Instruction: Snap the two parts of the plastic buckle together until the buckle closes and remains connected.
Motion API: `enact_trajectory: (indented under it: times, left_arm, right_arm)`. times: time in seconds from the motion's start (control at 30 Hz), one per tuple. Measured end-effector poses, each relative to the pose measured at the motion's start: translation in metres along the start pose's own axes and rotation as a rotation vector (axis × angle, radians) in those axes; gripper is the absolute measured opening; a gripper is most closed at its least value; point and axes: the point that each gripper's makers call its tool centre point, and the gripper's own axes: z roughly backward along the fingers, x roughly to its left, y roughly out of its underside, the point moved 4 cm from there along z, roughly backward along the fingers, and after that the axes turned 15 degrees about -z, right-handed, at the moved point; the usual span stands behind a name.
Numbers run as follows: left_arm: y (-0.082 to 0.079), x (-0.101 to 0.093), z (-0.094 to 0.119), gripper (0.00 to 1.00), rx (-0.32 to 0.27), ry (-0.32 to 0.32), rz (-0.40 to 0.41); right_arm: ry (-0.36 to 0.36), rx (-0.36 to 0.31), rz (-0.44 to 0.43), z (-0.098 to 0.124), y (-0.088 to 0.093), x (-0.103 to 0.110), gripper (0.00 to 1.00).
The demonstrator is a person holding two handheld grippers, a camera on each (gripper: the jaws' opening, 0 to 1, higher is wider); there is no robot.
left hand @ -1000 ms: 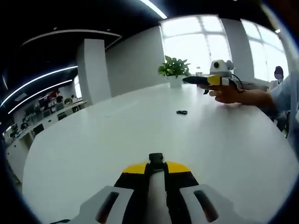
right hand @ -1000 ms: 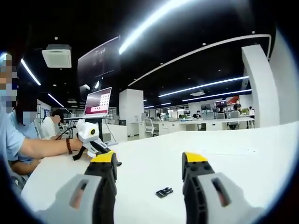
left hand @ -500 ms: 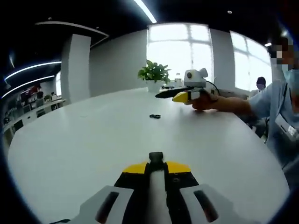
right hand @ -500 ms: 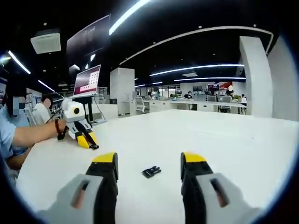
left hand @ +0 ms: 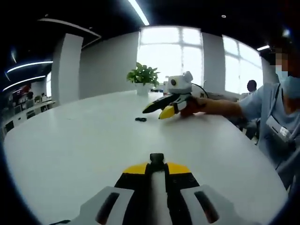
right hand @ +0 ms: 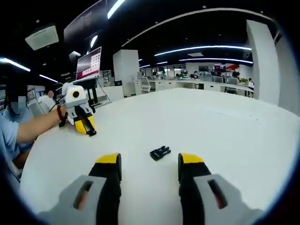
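Left tool is closed on one black buckle part, held above white table. Right tool has jaws apart, nothing btwn them, tips just short of 2nd buckle piece lying on table. In left gripper view that piece lies just left of right tool's tips, near potted plant.

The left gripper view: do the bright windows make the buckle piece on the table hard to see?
Left gripper view: windows blown out, buckle piece a small dark blur. Right gripper view: even ceiling light, buckle piece sharper, its prongs visible.
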Motion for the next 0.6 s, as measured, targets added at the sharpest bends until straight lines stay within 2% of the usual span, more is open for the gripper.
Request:
enact_trajectory:
  times: [0.13,0.27,0.47,0.6]
  left_arm:
    - [0.0,-0.003,-0.001,0.12,-0.011,0.017,0.001]
    - [0.0,-0.007,-0.002,0.12,-0.017,0.028,0.005]
    - [0.0,-0.011,-0.003,0.12,-0.021,0.046,0.008]
    - [0.0,-0.013,-0.002,0.12,-0.022,0.045,0.01]
  right_arm:
    - [0.008,0.015,0.027,-0.007,0.0,0.001,0.44]
    - [0.022,0.08,0.052,-0.013,0.008,-0.002,0.43]
    - [0.004,0.063,0.035,-0.019,0.005,-0.004,0.41]
    - [-0.042,0.058,0.054,-0.027,0.003,-0.004,0.37]
